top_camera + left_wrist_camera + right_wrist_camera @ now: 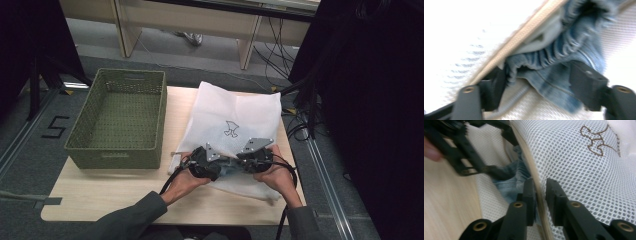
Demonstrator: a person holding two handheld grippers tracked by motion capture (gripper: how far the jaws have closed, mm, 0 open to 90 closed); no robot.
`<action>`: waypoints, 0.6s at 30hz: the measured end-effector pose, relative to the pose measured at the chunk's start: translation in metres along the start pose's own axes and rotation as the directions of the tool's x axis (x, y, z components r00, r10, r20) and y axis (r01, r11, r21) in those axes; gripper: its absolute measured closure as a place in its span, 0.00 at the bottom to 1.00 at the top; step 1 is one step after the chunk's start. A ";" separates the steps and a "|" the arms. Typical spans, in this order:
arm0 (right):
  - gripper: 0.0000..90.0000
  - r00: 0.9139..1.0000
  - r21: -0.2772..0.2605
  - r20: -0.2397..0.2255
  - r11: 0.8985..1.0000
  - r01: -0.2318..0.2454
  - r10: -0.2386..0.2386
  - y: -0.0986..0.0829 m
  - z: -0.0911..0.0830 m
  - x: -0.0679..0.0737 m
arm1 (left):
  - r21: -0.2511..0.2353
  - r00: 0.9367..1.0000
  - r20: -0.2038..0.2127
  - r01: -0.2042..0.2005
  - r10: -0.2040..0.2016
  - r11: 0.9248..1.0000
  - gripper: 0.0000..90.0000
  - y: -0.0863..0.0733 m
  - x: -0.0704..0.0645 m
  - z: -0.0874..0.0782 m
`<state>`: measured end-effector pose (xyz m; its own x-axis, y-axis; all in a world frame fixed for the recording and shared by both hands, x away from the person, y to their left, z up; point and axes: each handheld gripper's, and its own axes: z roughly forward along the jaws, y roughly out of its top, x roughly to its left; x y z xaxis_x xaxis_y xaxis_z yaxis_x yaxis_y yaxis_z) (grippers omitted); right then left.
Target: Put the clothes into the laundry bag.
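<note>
A white mesh bag (235, 112) with a brown stitched logo (599, 141) lies on the wooden table (125, 195). Blue denim cloth (554, 62) sits in the bag's mouth, under its beige edge band (524, 32). My left gripper (540, 85) is open, its jaws wide apart with the bunched denim between them. It also shows at the upper left of the right gripper view (501, 152). My right gripper (540, 192) is shut on the bag's edge band, holding it raised above the denim (511, 185). In the high view both grippers (222, 167) (239, 164) meet at the bag's near edge.
A green woven basket (127, 74) stands on the table's left half, right beside the bag. Bare wood runs along the near edge. Black stands and cables are on the floor to the right, and desk legs stand beyond the table's far side.
</note>
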<state>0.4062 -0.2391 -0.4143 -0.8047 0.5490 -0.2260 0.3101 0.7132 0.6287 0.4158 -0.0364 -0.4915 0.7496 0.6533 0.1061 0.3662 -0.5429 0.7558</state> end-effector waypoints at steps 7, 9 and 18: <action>0.78 0.999 0.027 0.036 0.999 0.024 -0.025 -0.005 -0.001 -0.001 | 0.001 0.997 0.062 0.036 -0.036 0.999 0.28 -0.005 0.000 -0.017; 0.78 0.999 0.050 0.032 0.998 0.042 -0.044 -0.005 -0.001 -0.001 | 0.034 0.997 0.078 -0.001 -0.002 0.999 0.27 -0.008 -0.008 -0.009; 1.00 0.998 0.119 0.017 0.991 0.064 -0.067 -0.009 0.009 0.002 | 0.028 0.997 -0.004 -0.073 0.073 0.997 0.81 0.009 -0.019 0.029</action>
<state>0.4062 -0.2404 -0.4277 -0.8148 0.5076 -0.2801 0.3160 0.7939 0.5194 0.4208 -0.0684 -0.5053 0.7720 0.6142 0.1638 0.3257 -0.6035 0.7278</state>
